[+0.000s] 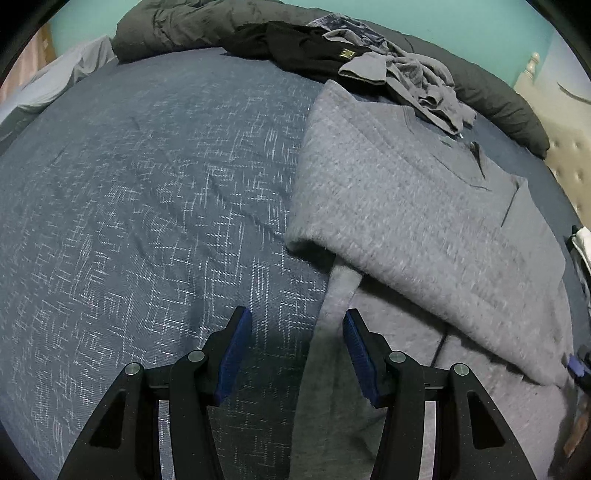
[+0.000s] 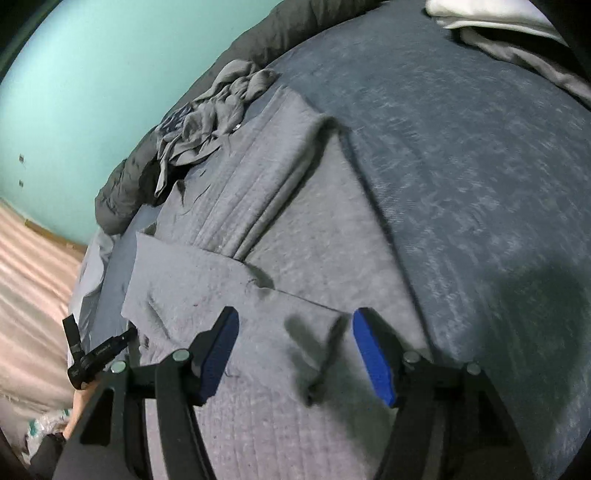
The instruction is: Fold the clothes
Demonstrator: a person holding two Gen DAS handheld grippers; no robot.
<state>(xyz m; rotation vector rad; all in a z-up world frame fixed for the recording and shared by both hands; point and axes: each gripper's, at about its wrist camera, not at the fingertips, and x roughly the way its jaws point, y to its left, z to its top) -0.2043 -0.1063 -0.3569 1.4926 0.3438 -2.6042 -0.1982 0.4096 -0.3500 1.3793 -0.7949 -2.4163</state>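
**Grey sweatshirt lies part-folded on the bed, both hand-held grippers open above it**

The grey sweatshirt lies on the blue patterned bedspread, at its right side in the left wrist view. Its long axis runs from the near hem towards the collar, which points at the heap of crumpled clothes and the dark duvet by the teal wall. One side is folded over the body, with a sleeve poking out beneath the fold.

The left hand-held gripper hangs with its jaws moderately apart, nothing between the blue pads, over the sweatshirt's edge. The right hand-held gripper has its jaws wide, gripping nothing, above the grey sweatshirt.
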